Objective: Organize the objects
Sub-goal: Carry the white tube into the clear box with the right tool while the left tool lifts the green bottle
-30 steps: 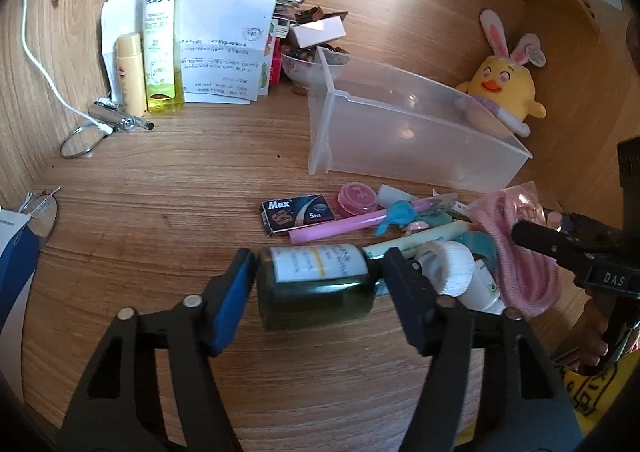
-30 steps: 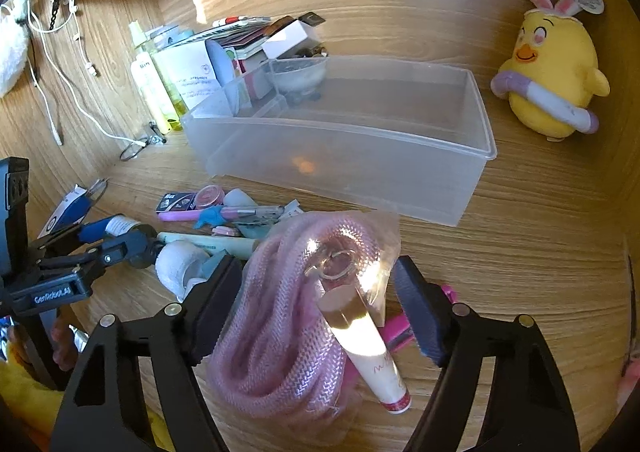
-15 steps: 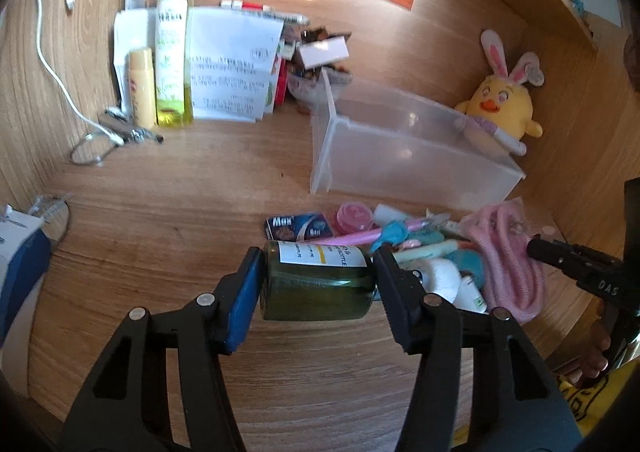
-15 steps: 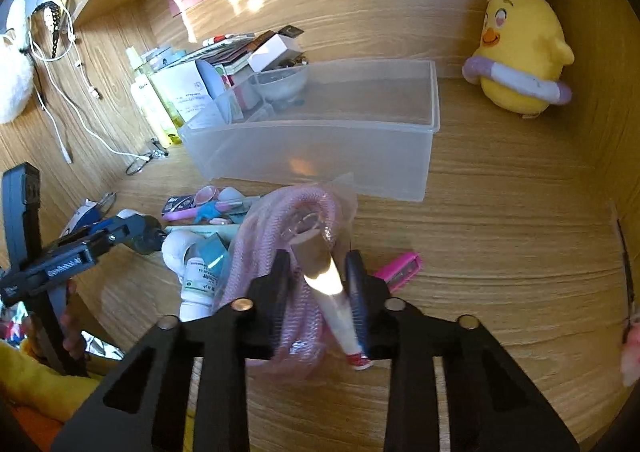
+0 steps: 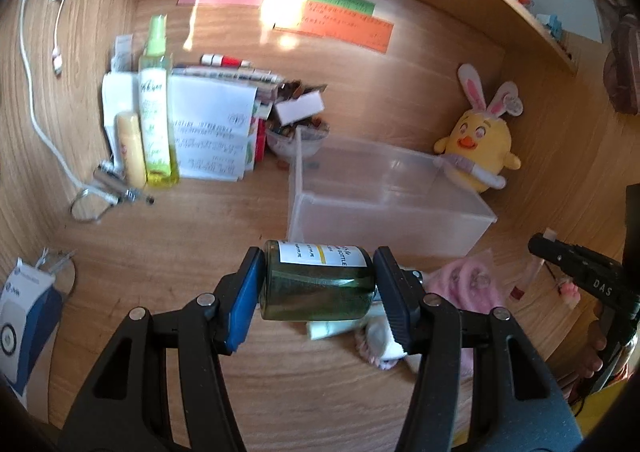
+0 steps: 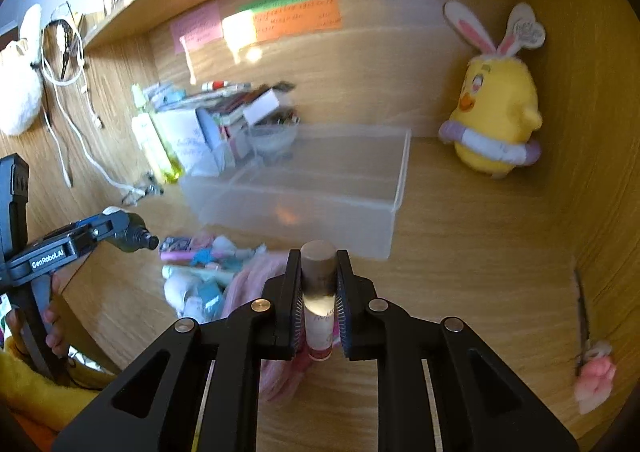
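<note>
Wooden desk nook (image 5: 200, 244), sticky notes on back wall, clutter heap in front of clear bin (image 5: 384, 207)

You hold green bottle (image 5: 318, 286) sideways, left gripper (image 5: 318, 288) clamped on its ends, raised over desk, likely bin-bound

Right gripper (image 6: 319, 292) pinches cream tube (image 6: 319, 292) narrow, cap forward, above pink pouch (image 6: 256, 284)

Bin holds nothing visible yet

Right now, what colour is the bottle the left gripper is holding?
Dark green glass bottle with a white label bearing a yellow stripe, seen best in the left wrist view.
</note>
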A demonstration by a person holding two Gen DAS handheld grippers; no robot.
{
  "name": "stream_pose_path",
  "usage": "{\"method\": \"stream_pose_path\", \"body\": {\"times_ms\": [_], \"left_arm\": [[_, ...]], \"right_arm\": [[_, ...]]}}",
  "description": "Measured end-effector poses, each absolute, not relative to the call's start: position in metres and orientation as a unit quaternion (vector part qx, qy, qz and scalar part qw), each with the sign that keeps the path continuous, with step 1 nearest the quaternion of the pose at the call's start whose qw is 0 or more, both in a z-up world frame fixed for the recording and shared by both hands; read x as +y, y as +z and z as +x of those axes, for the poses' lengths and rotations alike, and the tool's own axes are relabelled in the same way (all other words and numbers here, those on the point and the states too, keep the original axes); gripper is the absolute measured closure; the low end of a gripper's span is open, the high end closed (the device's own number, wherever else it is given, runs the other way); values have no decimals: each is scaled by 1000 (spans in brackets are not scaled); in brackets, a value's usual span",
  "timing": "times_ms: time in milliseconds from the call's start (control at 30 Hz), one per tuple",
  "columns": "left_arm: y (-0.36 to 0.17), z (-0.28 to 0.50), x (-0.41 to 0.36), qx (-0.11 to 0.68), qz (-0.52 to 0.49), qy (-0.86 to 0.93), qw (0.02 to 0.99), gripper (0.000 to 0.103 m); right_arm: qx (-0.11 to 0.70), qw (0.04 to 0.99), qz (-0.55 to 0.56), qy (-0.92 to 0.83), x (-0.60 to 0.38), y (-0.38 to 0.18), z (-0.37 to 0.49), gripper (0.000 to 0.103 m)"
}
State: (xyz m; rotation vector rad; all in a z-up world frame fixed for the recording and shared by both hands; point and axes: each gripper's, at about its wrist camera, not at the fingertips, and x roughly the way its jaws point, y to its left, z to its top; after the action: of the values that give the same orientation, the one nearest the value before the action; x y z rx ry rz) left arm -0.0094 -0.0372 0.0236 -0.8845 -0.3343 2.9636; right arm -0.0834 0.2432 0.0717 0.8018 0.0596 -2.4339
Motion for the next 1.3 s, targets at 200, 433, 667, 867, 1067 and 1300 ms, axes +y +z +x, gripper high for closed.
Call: {"method": "stream_pose_path", "body": {"times_ms": [200,433,667,867,1067,1300], "left_arm": [[43,-24,-32,-107,-267,957,29,47],[57,-47,-25,-101,-263,958,44,47],[65,-82,-19,-89,-264,959,47,51],[45,-99,-26,-83,-304,948,36,56],[15,-75,-72,-110,-344,932,-19,37],[-20,-29,-119,-111,-374,911,-136,23]], "right_arm": [[18,278,263,-924,242,100,-102,89],[20,277,234,-932,234,125,-124,89],[28,280,235,-930,223,129,-147,89],[34,288,263,-920,208,113,-171,89],[63,274,282,-917,191,97,-186,89],[73,273,300,-911,178,85,-196,89]]}}
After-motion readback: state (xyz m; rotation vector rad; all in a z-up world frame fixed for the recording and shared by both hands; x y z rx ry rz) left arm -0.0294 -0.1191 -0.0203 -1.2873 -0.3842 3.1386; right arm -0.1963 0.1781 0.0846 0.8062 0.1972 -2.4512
